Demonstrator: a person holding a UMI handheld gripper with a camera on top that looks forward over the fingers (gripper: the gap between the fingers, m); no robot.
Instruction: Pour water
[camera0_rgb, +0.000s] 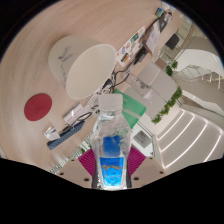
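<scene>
Gripper view
Tongs (112, 172): closed onto a clear plastic water bottle (111, 140), which is gripped low on its body between the two pink pads (88, 160).
Bottle: held upright-to-forward along the fingers, with a blue label and a white cap (109, 101) that appears to be in place.
Counter (45, 55): a pale wooden surface seen tilted beyond the bottle; a round white dish or bowl (82, 62) lies well ahead, a red disc (38, 106) off to one side, and dark cables (70, 128) lie nearer.
Receiving vessel: not identified with certainty; the white dish is judged the likely one.
Risk, cap: if the cap is shut, nothing would be poured when tipped.
Risk, grip: the thin plastic could be squeezed or could slip, since it is held low.
Risk, spill: water could be splashed onto the cables if the tilt is begun before the dish is reached.
</scene>
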